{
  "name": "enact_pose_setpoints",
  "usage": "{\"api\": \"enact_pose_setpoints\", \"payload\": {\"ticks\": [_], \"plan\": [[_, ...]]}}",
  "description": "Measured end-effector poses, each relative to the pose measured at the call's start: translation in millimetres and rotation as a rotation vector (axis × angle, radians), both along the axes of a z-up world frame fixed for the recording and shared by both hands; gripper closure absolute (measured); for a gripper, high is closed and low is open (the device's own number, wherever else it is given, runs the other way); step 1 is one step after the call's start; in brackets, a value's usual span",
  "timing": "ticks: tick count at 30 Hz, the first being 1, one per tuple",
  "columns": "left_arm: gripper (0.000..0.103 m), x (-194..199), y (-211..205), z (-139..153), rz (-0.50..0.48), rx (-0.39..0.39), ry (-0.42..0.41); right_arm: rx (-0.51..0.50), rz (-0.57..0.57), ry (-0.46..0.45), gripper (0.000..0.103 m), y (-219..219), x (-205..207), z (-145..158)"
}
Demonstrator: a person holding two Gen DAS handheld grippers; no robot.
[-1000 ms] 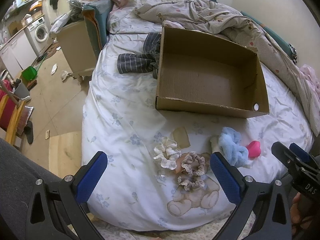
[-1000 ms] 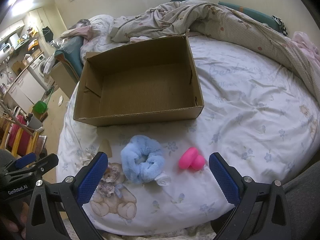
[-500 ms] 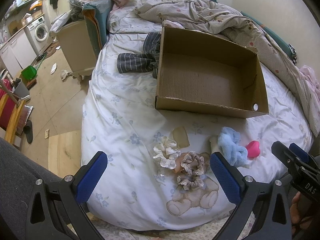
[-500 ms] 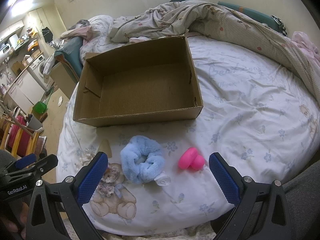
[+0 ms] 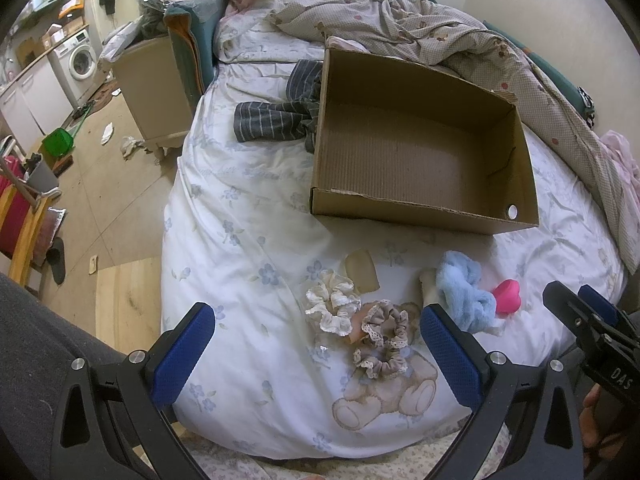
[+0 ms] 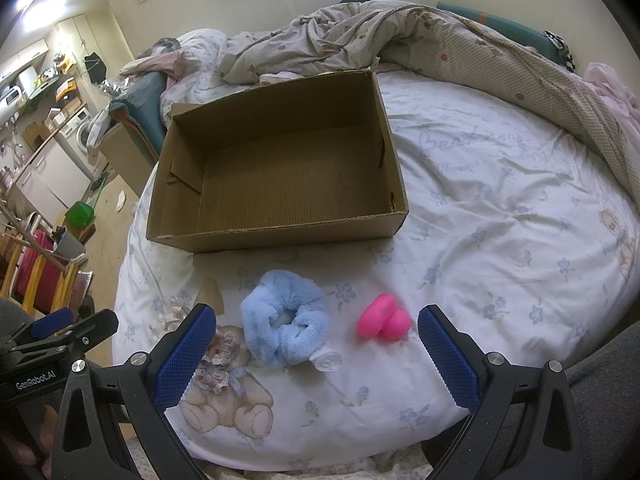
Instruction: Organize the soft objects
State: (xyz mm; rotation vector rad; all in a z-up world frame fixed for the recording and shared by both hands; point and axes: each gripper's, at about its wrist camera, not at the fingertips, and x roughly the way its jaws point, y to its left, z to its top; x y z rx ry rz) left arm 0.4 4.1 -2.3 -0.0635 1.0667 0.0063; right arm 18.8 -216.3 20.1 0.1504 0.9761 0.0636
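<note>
An empty cardboard box point(image 5: 420, 160) point(image 6: 280, 176) sits on the bed. In front of it lie a cream lace scrunchie point(image 5: 332, 306), a beige lace scrunchie point(image 5: 382, 340) point(image 6: 218, 364), a fluffy blue scrunchie point(image 5: 464, 294) point(image 6: 286, 322) and a pink soft object point(image 5: 507, 296) point(image 6: 384, 318). My left gripper point(image 5: 316, 356) is open and empty, just short of the lace scrunchies. My right gripper point(image 6: 316, 354) is open and empty, just short of the blue scrunchie and pink object.
A striped grey garment point(image 5: 280, 116) lies left of the box. A rumpled duvet point(image 6: 400, 36) is heaped behind the box. A small tan card point(image 5: 362, 272) lies on the sheet. The bed's left edge drops to the floor point(image 5: 100, 184) with a bedside cabinet point(image 5: 152, 92).
</note>
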Motion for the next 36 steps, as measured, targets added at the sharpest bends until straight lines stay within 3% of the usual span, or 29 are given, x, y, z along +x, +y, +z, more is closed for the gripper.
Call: {"api": "enact_pose_setpoints", "payload": {"ticks": [31,36], "plan": [[0.0,1,1,-5,-0.002,-0.014,0.02,-0.007,0.002,0.015,0.0,-2,2,-6],[0.0,12,5,6,-0.001,-0.03,0.043,0.026,0.019,0.067,0.0,-3,9,-3]]}}
